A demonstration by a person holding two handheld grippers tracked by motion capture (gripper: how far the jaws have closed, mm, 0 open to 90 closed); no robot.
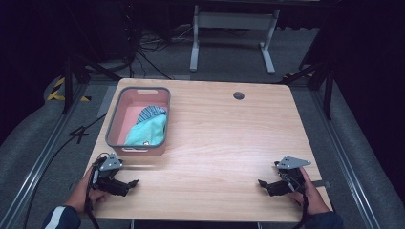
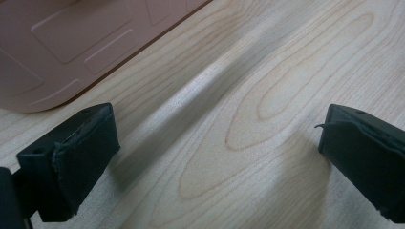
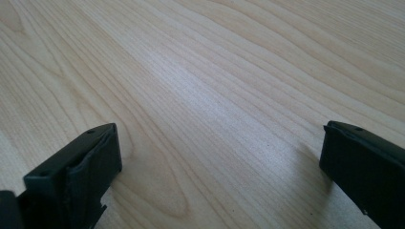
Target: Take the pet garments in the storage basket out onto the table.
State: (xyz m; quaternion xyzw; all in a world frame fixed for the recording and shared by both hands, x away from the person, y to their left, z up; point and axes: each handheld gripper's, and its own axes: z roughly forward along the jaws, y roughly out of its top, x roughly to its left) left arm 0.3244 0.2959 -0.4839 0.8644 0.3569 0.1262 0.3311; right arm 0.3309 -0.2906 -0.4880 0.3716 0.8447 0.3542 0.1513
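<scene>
A pink basket [image 1: 116, 116] with a grey rim stands at the table's left rear; a turquoise cloth [image 1: 148, 132] and a striped blue cloth [image 1: 150, 112] lie inside it. My left gripper [image 1: 130, 184] rests low near the front left corner, just in front of the basket, jaws wide open over bare wood [image 2: 217, 143]. The basket's pink wall [image 2: 62, 43] shows at the top left of the left gripper view. Near the front right corner my right gripper [image 1: 263, 183] is held by a hand, open, nothing between its jaws [image 3: 217, 157].
The light wooden table [image 1: 224, 138] has a round dark cable hole [image 1: 238, 95] at the back. Beyond the table stand a white frame's legs [image 1: 231, 38] on grey carpet, with cables at the back left. Dark curtains close in both sides.
</scene>
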